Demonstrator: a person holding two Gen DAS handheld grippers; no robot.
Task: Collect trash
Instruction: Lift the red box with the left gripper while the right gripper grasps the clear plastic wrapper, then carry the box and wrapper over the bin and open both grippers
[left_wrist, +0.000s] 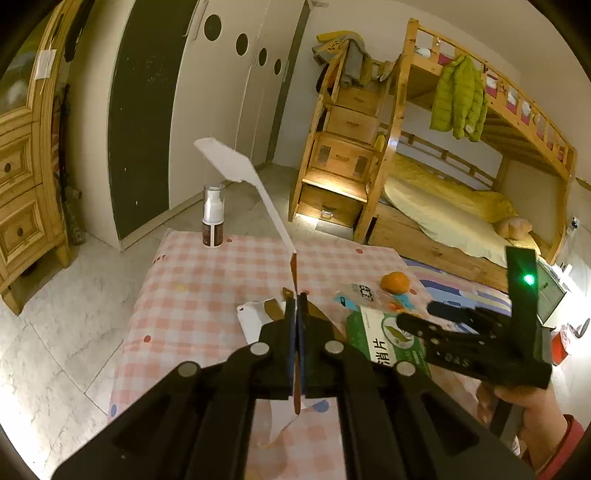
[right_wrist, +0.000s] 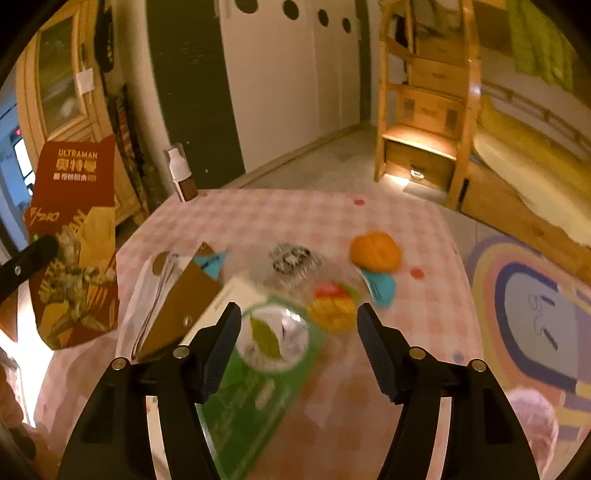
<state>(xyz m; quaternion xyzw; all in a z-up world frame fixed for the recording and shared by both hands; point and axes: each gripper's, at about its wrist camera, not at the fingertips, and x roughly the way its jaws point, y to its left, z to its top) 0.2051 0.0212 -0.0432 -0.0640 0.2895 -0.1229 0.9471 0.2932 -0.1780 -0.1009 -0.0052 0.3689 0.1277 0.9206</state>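
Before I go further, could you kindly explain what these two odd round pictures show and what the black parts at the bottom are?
Each picture comes from a wide-angle camera mounted on a hand-held grasping tool, looking forward along its two fingers. A person holds one in each hand.

The first is the left view: the left tool is shut on a flat red wrapper, which this view sees edge-on and the right view sees from the front.

The second is the right view: the right tool is open, poised over a green box.

Both look over a table with a pink checked cloth. On it lie an orange, a spray bottle, a brown booklet and a clear plastic bag.
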